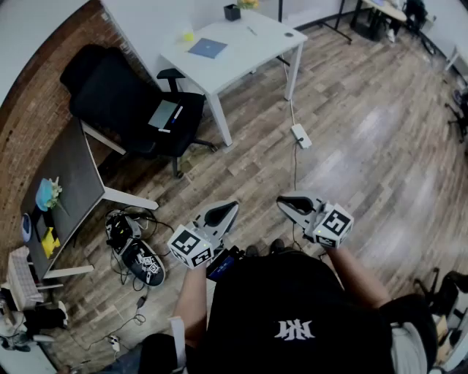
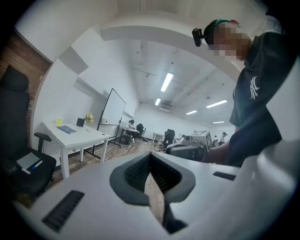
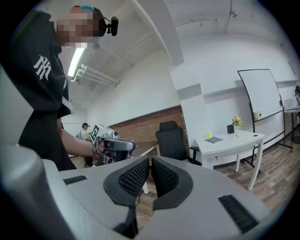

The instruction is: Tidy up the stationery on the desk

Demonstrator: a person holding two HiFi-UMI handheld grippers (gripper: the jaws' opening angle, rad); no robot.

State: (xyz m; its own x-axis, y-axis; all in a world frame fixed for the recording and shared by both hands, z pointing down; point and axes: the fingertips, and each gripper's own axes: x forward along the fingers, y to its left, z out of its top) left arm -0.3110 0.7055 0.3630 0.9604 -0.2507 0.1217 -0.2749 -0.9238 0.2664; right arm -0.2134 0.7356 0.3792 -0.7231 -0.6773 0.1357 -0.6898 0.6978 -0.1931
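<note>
Jaws together, empty, pen [image 1: 251, 31] diagonal on desk [image 1: 245, 57]

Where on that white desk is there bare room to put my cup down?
The white desk is bare along its near edge, right of the blue notebook. The far side by the wall is busier: black cup, yellow item, pen.

The desk [image 1: 250, 61] is white, the notebook [image 1: 208, 48] on it blue, the pot [image 1: 232, 12] black and a small thing [image 1: 188, 36] yellow; the office chair [image 1: 124, 95] is black. The floor [image 1: 351, 131] shows grey-brown wood planks, the wall [image 1: 29, 124] red-brown brick. The left gripper [image 1: 231, 207] and right gripper [image 1: 282, 200] are pale grey with black ribbed pads and black-and-white marker cubes; the person's shirt [image 1: 292, 292] is black with a white emblem.
</note>
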